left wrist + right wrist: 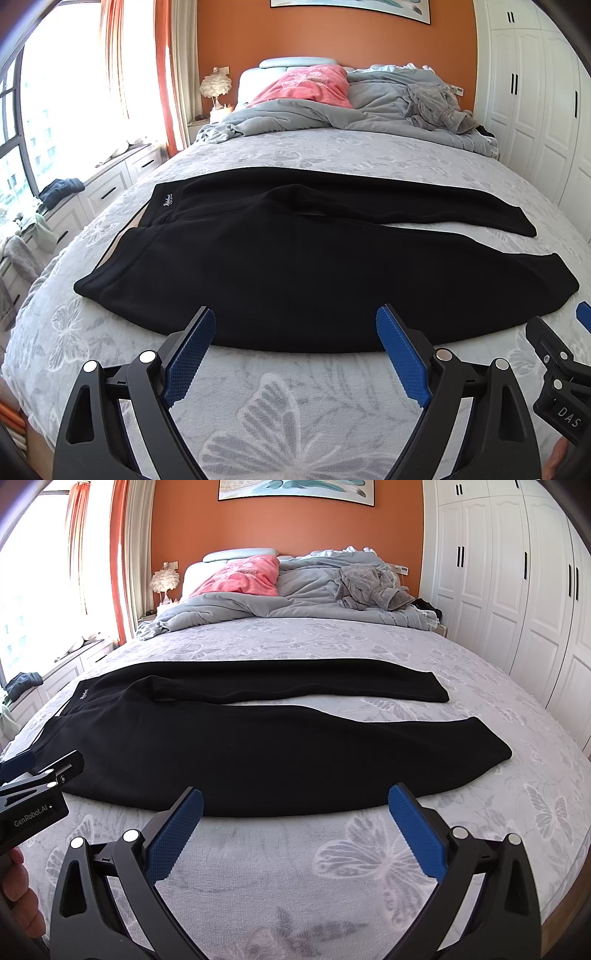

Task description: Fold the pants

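The bed [332,155] carried the pants [277,266] laid flat across its near half, waistband toward the window side, legs running to the right with a strip of bedspread showing between them. The left gripper [295,328] and right gripper [295,805] both hung just short of the near edge of the cloth, jaws spread wide and holding nothing. The fold looked not yet begun. To do it well, each gripper would likely need to pinch the near leg's edge at well-spaced spots, lift evenly, and lay it squarely over the far leg, keeping seams aligned.
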A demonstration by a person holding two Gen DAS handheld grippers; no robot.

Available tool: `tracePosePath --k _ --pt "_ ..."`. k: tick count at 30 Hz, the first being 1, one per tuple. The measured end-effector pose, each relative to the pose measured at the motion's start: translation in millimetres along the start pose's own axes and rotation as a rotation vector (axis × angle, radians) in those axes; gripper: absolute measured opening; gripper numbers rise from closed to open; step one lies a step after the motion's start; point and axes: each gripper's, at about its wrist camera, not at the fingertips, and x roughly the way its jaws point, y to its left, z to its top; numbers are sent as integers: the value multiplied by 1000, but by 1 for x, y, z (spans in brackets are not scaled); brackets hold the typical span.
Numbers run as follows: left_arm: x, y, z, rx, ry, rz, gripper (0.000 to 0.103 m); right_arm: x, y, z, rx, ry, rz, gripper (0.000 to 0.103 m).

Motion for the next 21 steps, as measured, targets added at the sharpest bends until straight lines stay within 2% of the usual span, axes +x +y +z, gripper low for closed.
tracePosePath --k 15,21 --pt "-1 -2 -2 -1 0 0 86 2 2 -1 0 4 5 98" --pt "4 -4 -2 0 23 -10 86 9 4 -4 -10 33 12 98"
